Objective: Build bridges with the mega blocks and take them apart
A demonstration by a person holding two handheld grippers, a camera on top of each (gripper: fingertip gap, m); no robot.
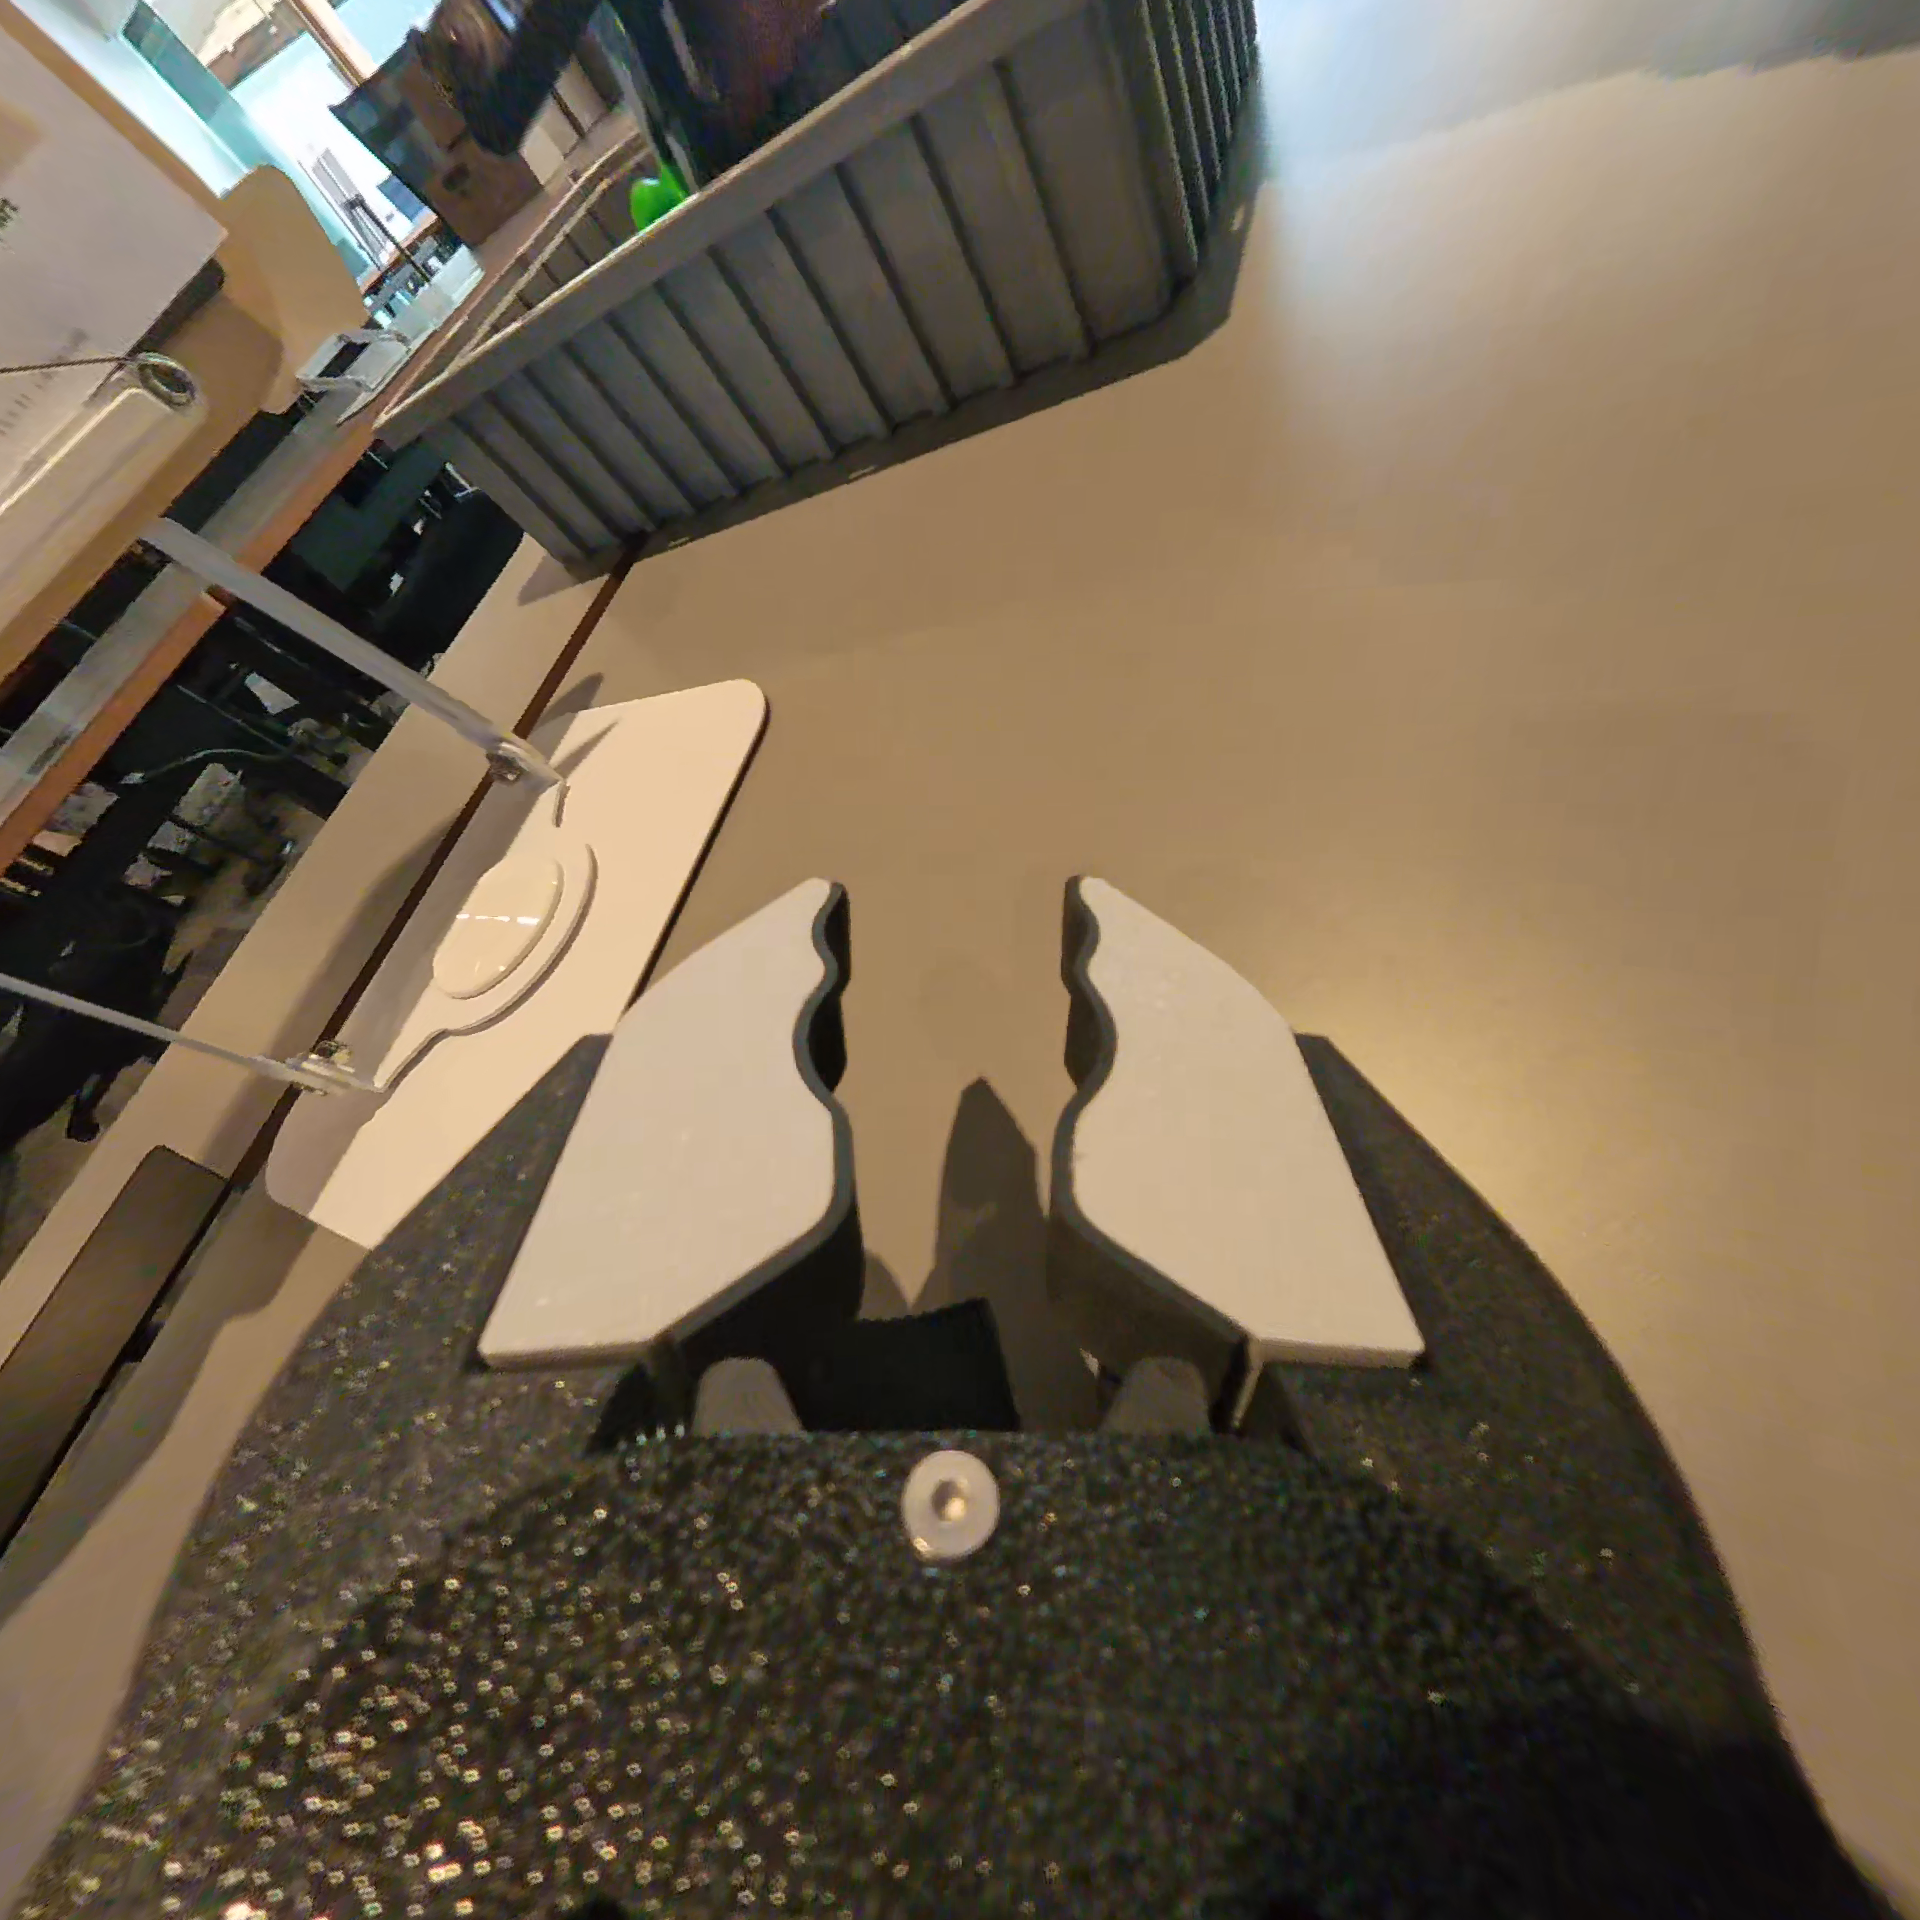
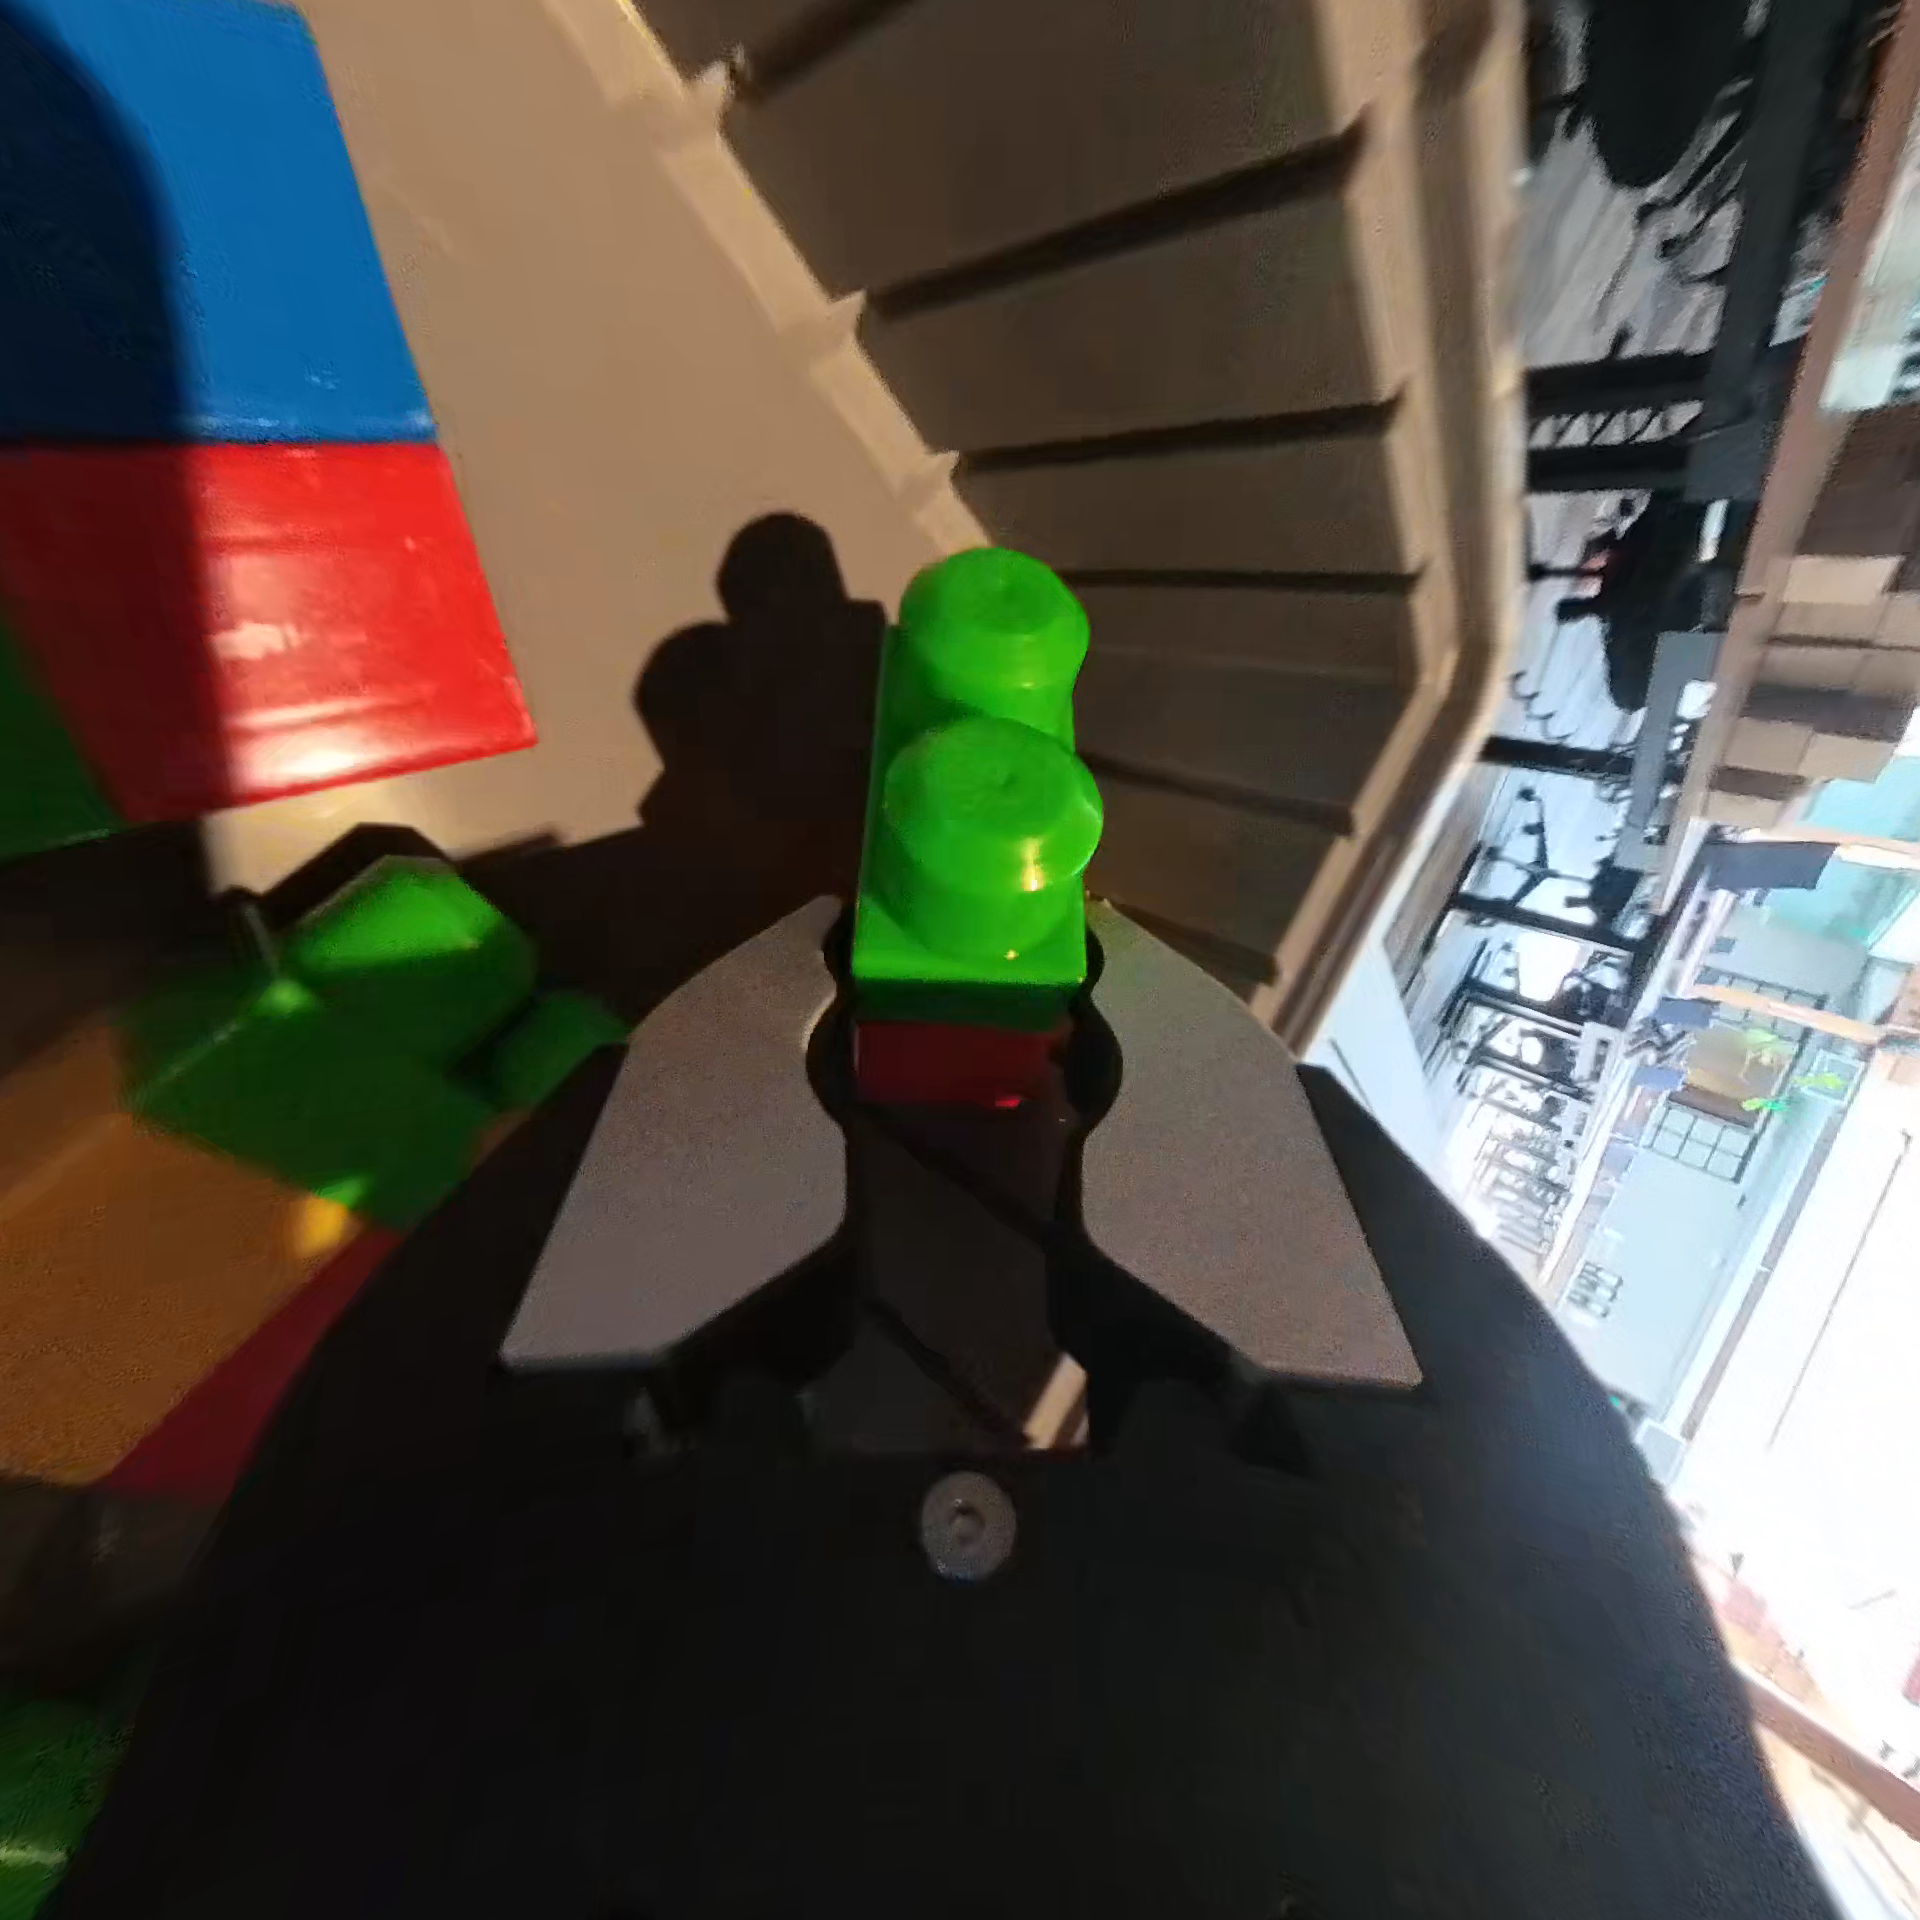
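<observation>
In the right wrist view my right gripper (image 2: 961, 935) is shut on a green two-stud block (image 2: 977, 790) with a red block (image 2: 956, 1060) attached under it, held above the beige table. At the left stands a blurred stack with a blue arched block (image 2: 208, 208), a red block (image 2: 249, 623) and a green part below. A loose green block (image 2: 353, 1029) lies on yellow and red blocks (image 2: 135, 1268) at lower left. In the left wrist view my left gripper (image 1: 956, 914) is open and empty over bare table (image 1: 1351, 727). No blocks show in that view.
A grey ribbed divider panel (image 1: 883, 291) runs along the table's far edge; it also shows in the right wrist view (image 2: 1143, 416). A white flat board (image 1: 644, 831) with a clear acrylic stand (image 1: 499, 935) lies left of the left gripper. Office furniture shows beyond. Across from one pair of fingers to the other is roughly 55 cm.
</observation>
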